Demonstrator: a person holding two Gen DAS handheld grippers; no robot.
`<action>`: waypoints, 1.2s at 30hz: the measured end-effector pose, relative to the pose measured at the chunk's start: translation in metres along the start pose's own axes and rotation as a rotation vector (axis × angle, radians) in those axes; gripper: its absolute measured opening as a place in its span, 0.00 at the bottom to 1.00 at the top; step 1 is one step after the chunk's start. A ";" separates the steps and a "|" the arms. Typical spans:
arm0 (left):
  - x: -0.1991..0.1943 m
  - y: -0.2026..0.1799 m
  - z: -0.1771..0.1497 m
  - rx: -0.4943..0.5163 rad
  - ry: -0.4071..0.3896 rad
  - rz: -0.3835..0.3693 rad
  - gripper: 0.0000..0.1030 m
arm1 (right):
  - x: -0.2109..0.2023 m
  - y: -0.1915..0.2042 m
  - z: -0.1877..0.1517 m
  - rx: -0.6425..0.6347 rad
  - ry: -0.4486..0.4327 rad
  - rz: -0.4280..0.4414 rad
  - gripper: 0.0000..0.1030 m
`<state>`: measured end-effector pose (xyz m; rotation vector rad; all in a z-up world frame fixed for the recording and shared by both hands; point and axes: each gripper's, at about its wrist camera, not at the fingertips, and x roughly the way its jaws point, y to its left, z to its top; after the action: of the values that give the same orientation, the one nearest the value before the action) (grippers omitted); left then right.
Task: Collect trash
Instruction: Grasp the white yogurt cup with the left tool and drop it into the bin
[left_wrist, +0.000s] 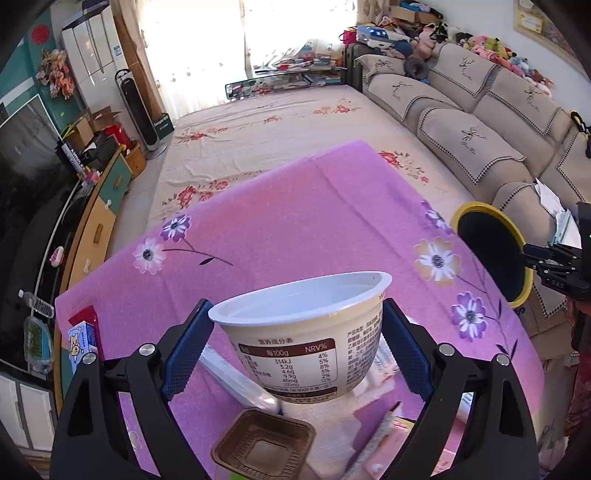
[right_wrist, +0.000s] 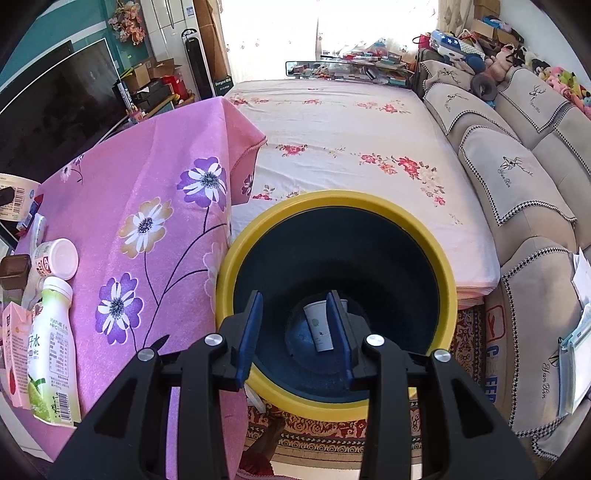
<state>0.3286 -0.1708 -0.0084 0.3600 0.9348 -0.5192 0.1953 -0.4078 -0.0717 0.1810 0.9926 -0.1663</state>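
Yogurt cup (left_wrist: 306, 332) pinched in left tool (left_wrist: 299, 354), right tool (right_wrist: 295, 339) part-spread, empty, apparently above bin (right_wrist: 439, 258).

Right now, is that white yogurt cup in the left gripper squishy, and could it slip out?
The yogurt cup looks empty inside, so it is probably very light. Its thin plastic wall would likely dent under a hard squeeze, though the rolled rim adds some stiffness. The sides taper toward the base, so it could slide downward between the left gripper pads, though their textured blue faces should help.
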 end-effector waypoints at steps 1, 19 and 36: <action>-0.007 -0.011 0.002 0.011 -0.012 -0.011 0.86 | -0.007 -0.002 -0.002 0.001 -0.015 -0.006 0.33; 0.003 -0.266 0.084 0.283 -0.056 -0.229 0.86 | -0.107 -0.093 -0.071 0.093 -0.179 -0.075 0.38; 0.080 -0.313 0.107 0.265 0.030 -0.207 0.90 | -0.119 -0.113 -0.098 0.132 -0.210 -0.063 0.41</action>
<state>0.2612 -0.5032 -0.0377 0.5143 0.9396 -0.8337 0.0269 -0.4888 -0.0326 0.2474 0.7785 -0.3028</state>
